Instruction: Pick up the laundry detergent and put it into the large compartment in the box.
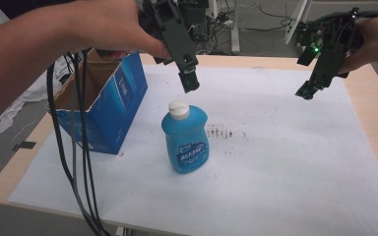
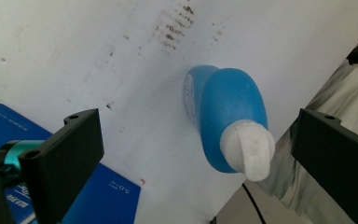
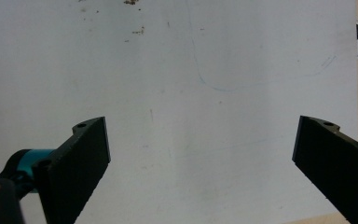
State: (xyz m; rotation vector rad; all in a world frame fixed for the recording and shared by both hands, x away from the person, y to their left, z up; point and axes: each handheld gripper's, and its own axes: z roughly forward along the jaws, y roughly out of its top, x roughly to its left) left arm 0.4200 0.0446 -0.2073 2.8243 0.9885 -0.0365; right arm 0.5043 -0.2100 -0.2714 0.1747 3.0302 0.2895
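White paper sheet (image 1: 275, 162) covers most of the pale wooden worktop (image 1: 369, 93) and fills the lower half of the high view. Black cables (image 1: 81, 187) hang down the lower left of that frame, in front of the sheet's near edge.

Standing upright on the sheet, just left of frame centre, is a blue bottle (image 1: 185, 142) with a white cap (image 1: 179, 109) and a label on its front face. A patch of dark smudges (image 1: 224, 132) marks the paper just to its right. To the bottle's left, apart from it, a blue cardboard box (image 1: 110, 105) stands open-topped at the sheet's left edge, brown inside.

Above the bottle, at upper centre, the left gripper (image 1: 191, 81) hangs in the air, pointing down, held by a hand (image 1: 113, 24) entering from the upper left. In the left gripper view its jaws stand wide apart and hold nothing; the bottle's cap (image 2: 249, 149) lies between them, lower right of centre, with the box (image 2: 98, 196) at the lower left.

At the upper right of the high view the right gripper (image 1: 306, 92) hangs well apart from the bottle, over bare paper. In the right gripper view its jaws are spread wide and empty, with the sheet (image 3: 191, 93) beneath, bearing faint blue pen lines (image 3: 223, 87).

Beyond the worktop's far edge, floor cables (image 1: 266, 19) and white furniture legs (image 1: 235, 24) are visible.
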